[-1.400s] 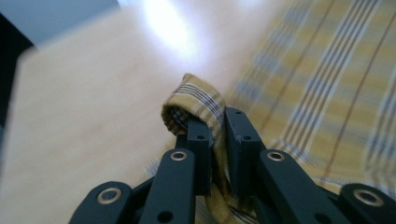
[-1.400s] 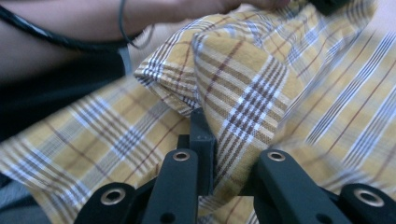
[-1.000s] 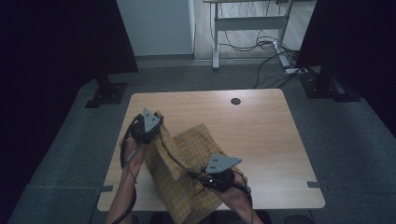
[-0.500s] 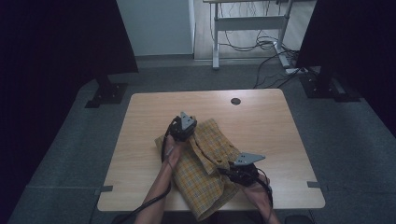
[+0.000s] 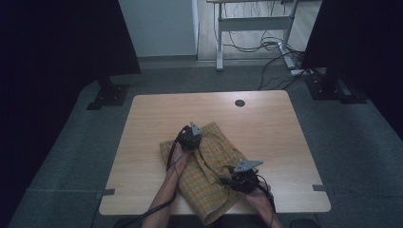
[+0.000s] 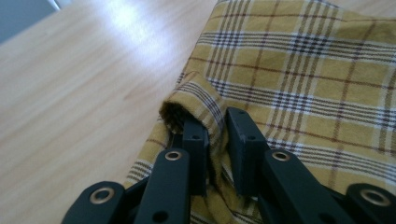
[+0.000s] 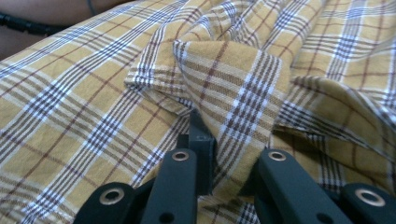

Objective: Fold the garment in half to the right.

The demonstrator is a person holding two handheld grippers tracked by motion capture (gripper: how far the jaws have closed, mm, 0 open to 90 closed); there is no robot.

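A yellow plaid shirt (image 5: 214, 156) lies crumpled on the front half of the wooden table (image 5: 157, 118). Its lower end hangs over the front edge. My left gripper (image 5: 191, 137) rests at the shirt's far left corner. In the left gripper view (image 6: 217, 121) its jaws stand close together on a rolled edge of the cloth (image 6: 303, 70), which wraps over one jaw. My right gripper (image 5: 230, 180) sits low on the shirt's near right part. In the right gripper view (image 7: 229, 144) it is shut on a raised fold of the plaid (image 7: 93, 116), which hides one fingertip.
A round cable hole (image 5: 240, 102) sits near the table's far edge. The person's forearm (image 7: 46, 14) lies across the shirt's left side. Bare wood spreads left of and beyond the shirt. Black stand bases (image 5: 108, 95) stand on the grey floor behind the table.
Both grippers have come down and shifted right. The shirt, held up between them a second ago, now lies bunched on the table.
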